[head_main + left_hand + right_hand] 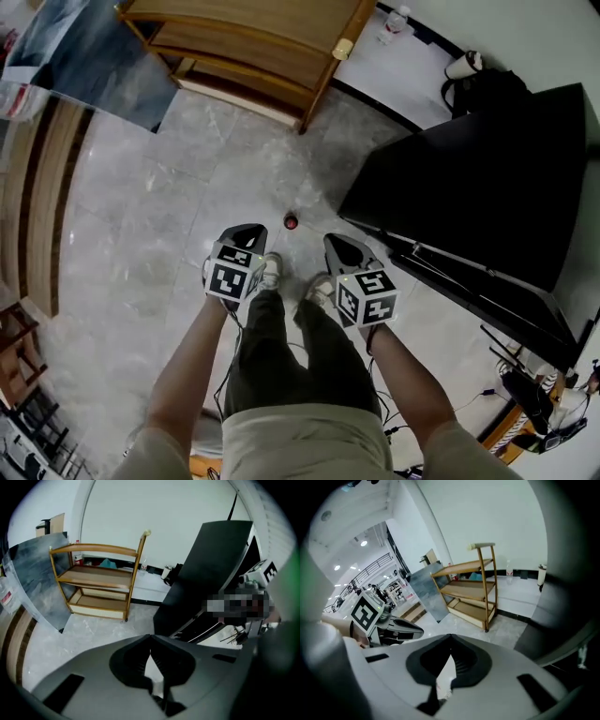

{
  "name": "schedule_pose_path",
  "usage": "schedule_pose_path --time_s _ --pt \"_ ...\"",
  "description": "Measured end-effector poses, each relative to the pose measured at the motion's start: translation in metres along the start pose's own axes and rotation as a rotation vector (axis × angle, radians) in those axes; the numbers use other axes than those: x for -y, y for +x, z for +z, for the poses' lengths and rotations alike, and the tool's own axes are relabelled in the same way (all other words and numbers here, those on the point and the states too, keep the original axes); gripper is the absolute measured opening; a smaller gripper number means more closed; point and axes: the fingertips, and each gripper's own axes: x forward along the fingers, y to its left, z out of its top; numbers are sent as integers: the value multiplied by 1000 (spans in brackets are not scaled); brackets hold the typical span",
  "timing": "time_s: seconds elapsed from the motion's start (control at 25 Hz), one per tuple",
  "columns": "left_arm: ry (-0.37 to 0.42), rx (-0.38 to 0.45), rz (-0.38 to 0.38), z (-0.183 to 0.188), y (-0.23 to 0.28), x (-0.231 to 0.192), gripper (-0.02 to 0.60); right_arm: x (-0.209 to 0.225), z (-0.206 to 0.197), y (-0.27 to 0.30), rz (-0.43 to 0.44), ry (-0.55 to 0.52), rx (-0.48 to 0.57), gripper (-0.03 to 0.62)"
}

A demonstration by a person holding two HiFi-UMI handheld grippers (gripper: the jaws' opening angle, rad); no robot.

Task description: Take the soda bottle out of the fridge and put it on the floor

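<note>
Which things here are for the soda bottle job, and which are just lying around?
Job: red-topped thing on the floor, likely the soda bottle; black cabinet, maybe the fridge; left gripper and right gripper, both shut, empty.
Lying about: wooden shelf; clear bottle; grey panel.

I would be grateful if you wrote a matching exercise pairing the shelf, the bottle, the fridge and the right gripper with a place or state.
Things:
1. shelf
2. bottle
3. fridge
4. right gripper

Places or states:
A. shut, empty
B. on the floor, just ahead of the shoes
C. head view's far right
D. head view's top edge

Pairs: 1-D, 2-B, 3-C, 4-A.
</note>
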Motion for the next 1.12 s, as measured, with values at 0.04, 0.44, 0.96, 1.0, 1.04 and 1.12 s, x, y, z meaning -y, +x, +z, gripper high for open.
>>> schedule_pose_path --time_s 0.04,0.44,0.96,1.0,1.04,1.12 --pt "-1 21 -7 12 -12 8 6 -5 15 -15 -8 1 33 -5" --pt "165 182 -83 118 -135 90 6 -51 127 -148 -47 -52 269 -5" --pt "270 584 -111 239 -327 147 6 -100 224 -300 -157 -202 485 -5" --pt "281 609 -110 249 -338 149 6 -101 231 -313 -173 -211 507 -5" --pt "294 634 -111 257 -349 153 6 -102 238 -326 -185 -212 531 -5" --pt "328 680 -114 272 -370 161 6 -106 250 -350 -195 -202 582 -5"
